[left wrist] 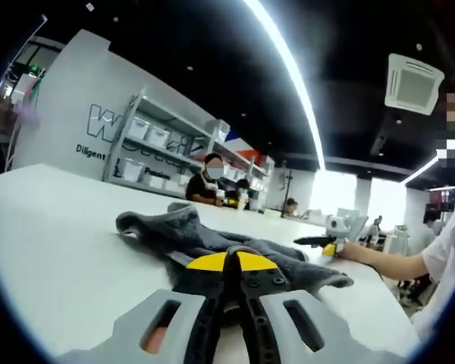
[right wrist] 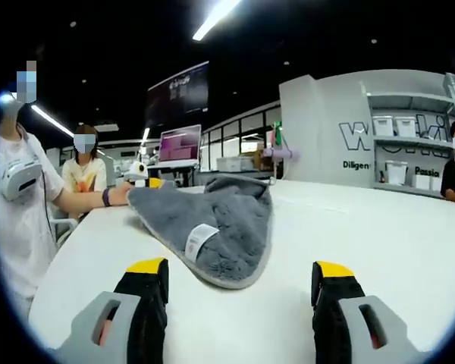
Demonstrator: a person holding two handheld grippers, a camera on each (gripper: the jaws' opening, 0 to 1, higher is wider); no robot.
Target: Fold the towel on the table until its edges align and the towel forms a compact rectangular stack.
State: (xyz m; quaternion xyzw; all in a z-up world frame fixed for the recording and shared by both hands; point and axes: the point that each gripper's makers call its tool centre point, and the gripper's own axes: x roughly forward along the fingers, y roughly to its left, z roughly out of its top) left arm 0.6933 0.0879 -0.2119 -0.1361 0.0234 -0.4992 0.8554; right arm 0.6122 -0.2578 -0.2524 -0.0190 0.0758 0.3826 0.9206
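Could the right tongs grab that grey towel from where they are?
Probably yes. The right tongs are open with the towel lying just ahead on the table, and nothing sits between them. They would just need to move forward a little.

A grey fluffy towel (right wrist: 220, 220) lies rumpled on the white bench (left wrist: 53, 243), partly folded over itself, a white label on its near rounded hem; its far edges seem bunched and uneven.
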